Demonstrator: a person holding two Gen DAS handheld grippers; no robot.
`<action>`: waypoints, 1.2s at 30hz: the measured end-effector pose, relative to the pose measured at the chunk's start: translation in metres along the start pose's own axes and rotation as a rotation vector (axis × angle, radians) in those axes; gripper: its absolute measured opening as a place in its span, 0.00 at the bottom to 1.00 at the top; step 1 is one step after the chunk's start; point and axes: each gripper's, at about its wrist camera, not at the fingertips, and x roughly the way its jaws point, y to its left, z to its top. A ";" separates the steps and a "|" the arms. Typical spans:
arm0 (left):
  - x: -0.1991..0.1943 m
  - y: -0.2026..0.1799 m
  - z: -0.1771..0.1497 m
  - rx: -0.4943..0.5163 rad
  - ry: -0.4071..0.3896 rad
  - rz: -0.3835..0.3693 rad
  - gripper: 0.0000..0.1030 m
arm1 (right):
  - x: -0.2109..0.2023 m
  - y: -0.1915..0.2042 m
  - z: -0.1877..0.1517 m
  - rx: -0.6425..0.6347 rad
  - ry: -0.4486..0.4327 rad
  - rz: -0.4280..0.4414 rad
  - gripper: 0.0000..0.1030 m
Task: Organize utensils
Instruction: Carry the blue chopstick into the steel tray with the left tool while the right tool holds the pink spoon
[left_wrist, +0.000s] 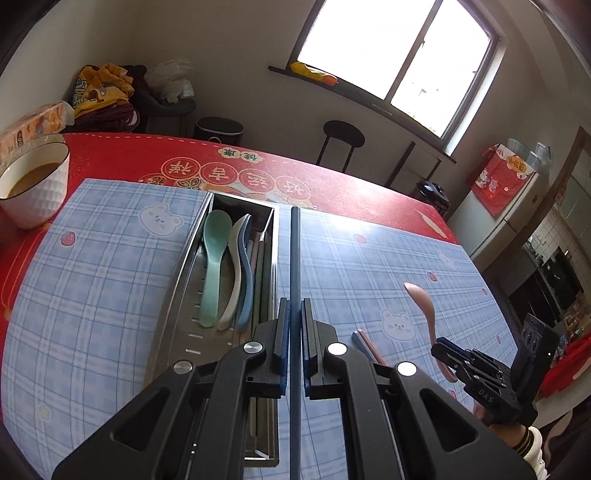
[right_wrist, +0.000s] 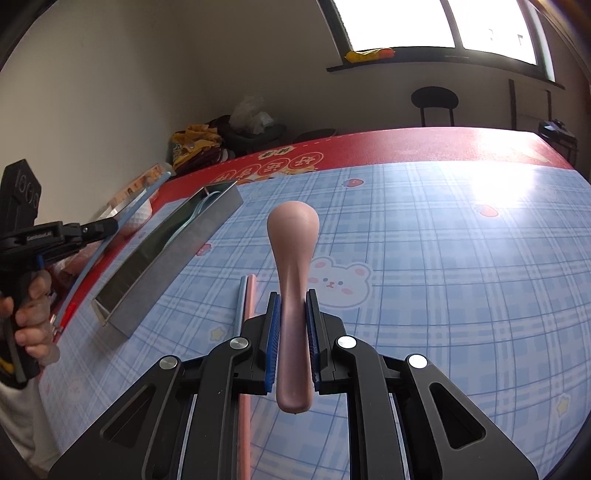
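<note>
My left gripper is shut on a blue chopstick that points straight ahead, held above the mat just right of the metal utensil tray. In the tray lie a green spoon, a white spoon, a blue spoon and some chopsticks. My right gripper is shut on the handle of a pink spoon, bowl forward, above the mat. In the right wrist view the left gripper holds its blue chopstick beyond the tray.
A pink chopstick and a blue one lie side by side on the blue checked mat. A white bowl of brown liquid and a tissue box stand at the far left on the red tablecloth.
</note>
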 end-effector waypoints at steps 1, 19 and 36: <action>0.009 0.001 0.005 0.002 0.019 0.006 0.06 | 0.000 -0.001 0.000 0.006 0.000 0.002 0.14; 0.081 0.014 0.028 0.007 0.164 0.122 0.06 | 0.001 -0.004 0.000 0.030 -0.002 0.024 0.14; 0.024 0.000 0.005 0.223 -0.025 0.149 0.22 | 0.000 -0.006 0.000 0.044 -0.004 0.027 0.14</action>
